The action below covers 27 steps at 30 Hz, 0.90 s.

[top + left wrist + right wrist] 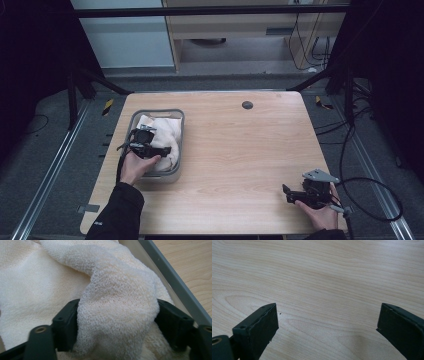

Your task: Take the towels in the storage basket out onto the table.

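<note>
Pinching a thick fold of cream towel between both jaws of the left gripper, down inside the grey bin at the table's left. Fold bulging up and over the jaws, running away from the gripper toward the bin's far end; remaining cloth spread flat beneath and to one side. Bin wall just beside the pinched fold, bare table beyond it. Probably a lift straight up next, clear of that wall, since the cloth lies below and ahead of the jaws.

Resting low near the table's right front corner, well apart from the bin: right gripper, jaws spread wide, nothing between them but wood grain. Left hand plainly the nearer one to the towel.

From the high view: bin's long axis running away from the person, towel heaped within. From the left gripper view: weave of the cloth and the grip itself, too small to judge from above.
</note>
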### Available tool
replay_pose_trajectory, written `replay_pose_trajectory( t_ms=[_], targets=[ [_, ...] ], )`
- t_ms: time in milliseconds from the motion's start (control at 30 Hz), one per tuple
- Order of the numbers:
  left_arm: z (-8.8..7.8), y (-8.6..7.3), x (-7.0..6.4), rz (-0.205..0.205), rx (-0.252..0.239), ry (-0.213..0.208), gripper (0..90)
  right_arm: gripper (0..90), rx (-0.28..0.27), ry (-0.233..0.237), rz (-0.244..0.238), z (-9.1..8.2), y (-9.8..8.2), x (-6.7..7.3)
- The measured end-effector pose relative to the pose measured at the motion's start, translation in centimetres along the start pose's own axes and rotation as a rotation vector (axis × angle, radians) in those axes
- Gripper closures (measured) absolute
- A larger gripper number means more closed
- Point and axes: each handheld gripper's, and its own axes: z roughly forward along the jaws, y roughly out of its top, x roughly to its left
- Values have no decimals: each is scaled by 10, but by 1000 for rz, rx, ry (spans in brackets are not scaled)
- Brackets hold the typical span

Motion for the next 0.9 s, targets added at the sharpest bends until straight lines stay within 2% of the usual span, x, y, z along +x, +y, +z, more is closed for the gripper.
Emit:
replay_pose_trajectory(
  t_ms=[233,400,667,700,900],
  targets=[
    [2,-2,0,-17,13,-17,501,33,0,2,-2,0,0,0],
    [2,-3,-2,-21,7,-16,609,33,2,3,0,0,0,0],
    [-2,-4,-1,-36,-8,-17,696,33,2,2,-10,1,0,0],
    [-4,-4,-1,-40,-22,-15,704,33,1,3,-12,1,0,0],
    [-16,-4,-2,-24,-54,-4,728,33,4,2,-10,1,0,0]
  ],
)
